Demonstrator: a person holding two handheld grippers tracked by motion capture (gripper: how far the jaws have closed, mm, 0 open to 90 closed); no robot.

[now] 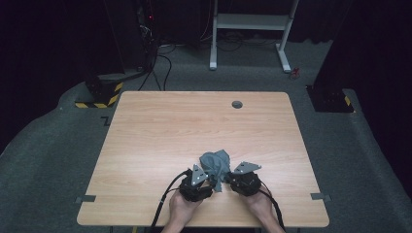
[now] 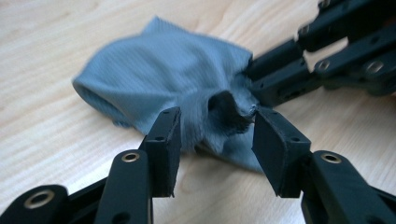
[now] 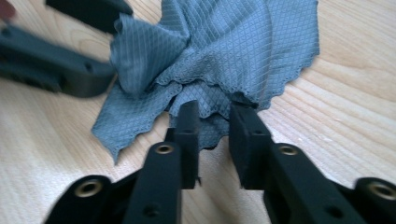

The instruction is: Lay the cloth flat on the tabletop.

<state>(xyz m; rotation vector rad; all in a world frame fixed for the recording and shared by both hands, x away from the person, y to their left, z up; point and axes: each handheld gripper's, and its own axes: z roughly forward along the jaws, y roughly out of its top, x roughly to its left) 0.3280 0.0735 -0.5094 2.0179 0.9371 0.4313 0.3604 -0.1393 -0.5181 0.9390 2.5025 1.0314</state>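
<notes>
A crumpled grey-blue cloth (image 1: pixel 216 162) lies near the front middle of the wooden table (image 1: pixel 160 126). Two hands hold the grippers at its near side. My left gripper (image 1: pixel 210 177) points at it from the left. In the left gripper view its jaws (image 2: pixel 215 135) stand wide apart, open, with a bunched fold of cloth (image 2: pixel 163 70) between the tips. My right gripper (image 1: pixel 226 177) comes in from the right. In the right gripper view its jaws (image 3: pixel 212 116) stand close together with a gap, and the scalloped hem of the cloth (image 3: pixel 233 46) lies between and over the tips.
A round cable hole (image 1: pixel 236 104) sits near the table's far edge. Tape tabs (image 1: pixel 85 198) mark the front corners. Beyond the table stand a white desk frame (image 1: pixel 248 29) and a yellow-and-black striped base (image 1: pixel 99 94) on grey carpet.
</notes>
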